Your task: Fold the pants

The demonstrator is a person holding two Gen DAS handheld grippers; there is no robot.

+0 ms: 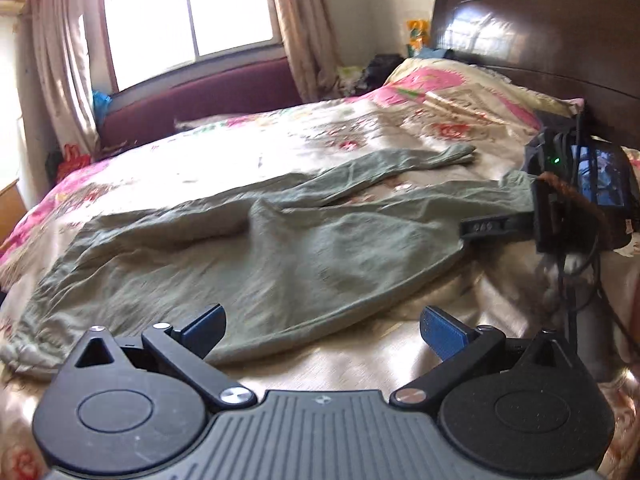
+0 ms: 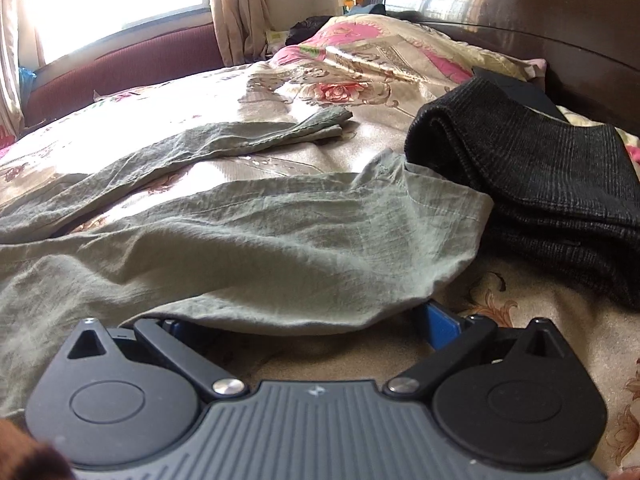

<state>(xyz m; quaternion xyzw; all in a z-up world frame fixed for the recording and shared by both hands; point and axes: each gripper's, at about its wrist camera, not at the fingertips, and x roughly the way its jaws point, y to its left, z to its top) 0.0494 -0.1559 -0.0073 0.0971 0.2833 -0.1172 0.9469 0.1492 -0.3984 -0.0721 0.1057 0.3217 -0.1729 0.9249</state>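
Grey-green pants [image 1: 256,240] lie spread on the floral bedspread [image 1: 400,360], legs running toward the headboard. My left gripper [image 1: 323,334] is open, its blue pads at the near edge of the pants' hip area, left pad over the cloth. In the right wrist view the nearer pant leg [image 2: 280,240] drapes over my right gripper [image 2: 308,326], which is open; the cloth edge lies across its spread fingers [image 2: 440,326] and hides the left one. The right gripper also shows in the left wrist view [image 1: 480,227], at the leg's edge.
A folded dark garment [image 2: 540,176] lies on the bed right of the pant leg. A pillow [image 2: 380,48] and dark wooden headboard [image 2: 520,12] are beyond. A window with curtains [image 1: 188,8] and a maroon bench are at the far side.
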